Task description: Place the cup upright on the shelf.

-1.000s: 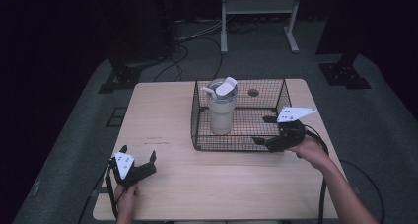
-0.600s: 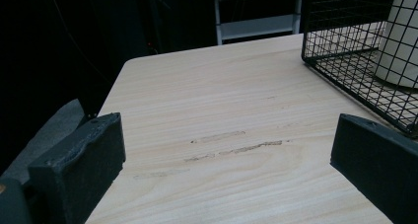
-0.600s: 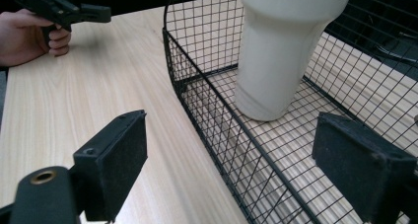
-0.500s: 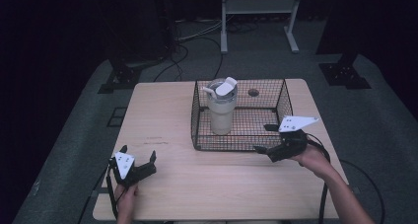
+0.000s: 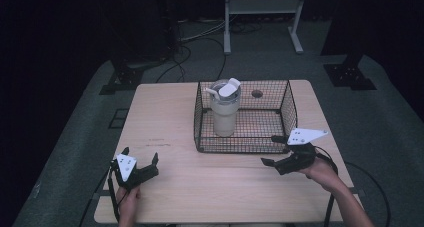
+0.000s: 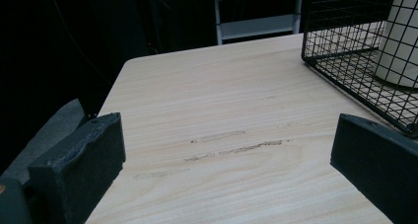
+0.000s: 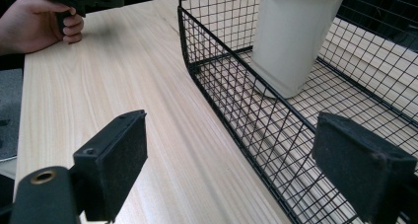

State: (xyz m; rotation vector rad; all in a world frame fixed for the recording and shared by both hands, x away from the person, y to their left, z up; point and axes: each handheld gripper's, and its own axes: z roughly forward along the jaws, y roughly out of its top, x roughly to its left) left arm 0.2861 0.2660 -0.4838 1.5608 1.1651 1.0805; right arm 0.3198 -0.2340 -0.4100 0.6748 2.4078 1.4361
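A black wire basket [image 5: 240,148] stands on the wooden table [image 5: 165,117], right of centre. Inside it, toward its left side, a cream tumbler [image 5: 224,112] with a lidded top stands upright. My right gripper [image 5: 269,149] hovers open just outside the basket's front right corner, with nothing between its jaws. In the right gripper view the basket wall [image 7: 217,86] and the tumbler [image 7: 296,36] lie ahead of the open right gripper [image 7: 226,155]. My left gripper [image 5: 140,154] rests open near the table's front left. The left gripper view has the open left gripper [image 6: 226,150] over bare wood, the basket [image 6: 345,71] at right.
A round hole [image 5: 257,93] in the tabletop shows through the basket's back. A metal stand [image 5: 262,7] and cables [image 5: 195,37] are on the dark floor beyond the table. Bare wood stretches between the two grippers. The other hand [image 7: 37,21] appears far off in the right gripper view.
My right gripper has drawn back from the basket's right side toward the front edge of the table. The left gripper and the tumbler have stayed put.
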